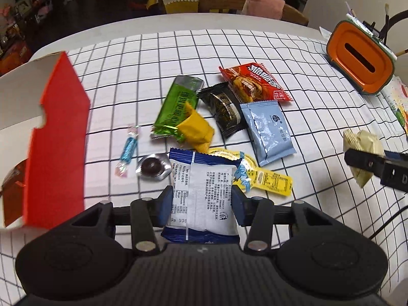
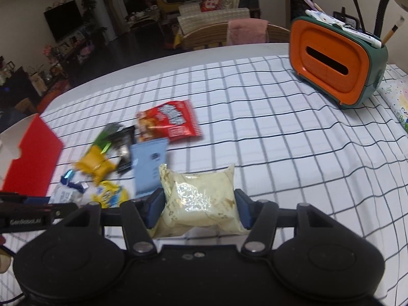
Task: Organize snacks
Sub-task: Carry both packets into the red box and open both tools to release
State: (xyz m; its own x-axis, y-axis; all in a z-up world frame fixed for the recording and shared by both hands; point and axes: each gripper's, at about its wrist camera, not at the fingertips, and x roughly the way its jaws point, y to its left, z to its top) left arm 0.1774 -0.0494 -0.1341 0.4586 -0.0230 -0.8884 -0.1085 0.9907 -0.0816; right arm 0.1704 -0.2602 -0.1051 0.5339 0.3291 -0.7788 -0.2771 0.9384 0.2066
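Observation:
My left gripper (image 1: 201, 204) is shut on a blue and white snack packet (image 1: 201, 191), held just above the table. My right gripper (image 2: 199, 209) is shut on a cream snack packet (image 2: 199, 199); both show at the right of the left wrist view, the packet (image 1: 364, 145) above the gripper. A pile of snacks lies ahead: green bar (image 1: 178, 102), yellow packet (image 1: 196, 130), black packet (image 1: 224, 107), red packet (image 1: 255, 81), light blue packet (image 1: 267, 130), yellow tube (image 1: 270, 178), a round chocolate (image 1: 151, 167) and a blue candy (image 1: 128, 149). An open red box (image 1: 58, 140) stands at the left.
An orange and green tissue holder with pens (image 2: 336, 63) stands at the far right of the checked tablecloth (image 2: 280, 140). Wooden chairs (image 1: 229, 2) stand behind the table's far edge. A patterned paper item (image 2: 397, 102) lies at the right edge.

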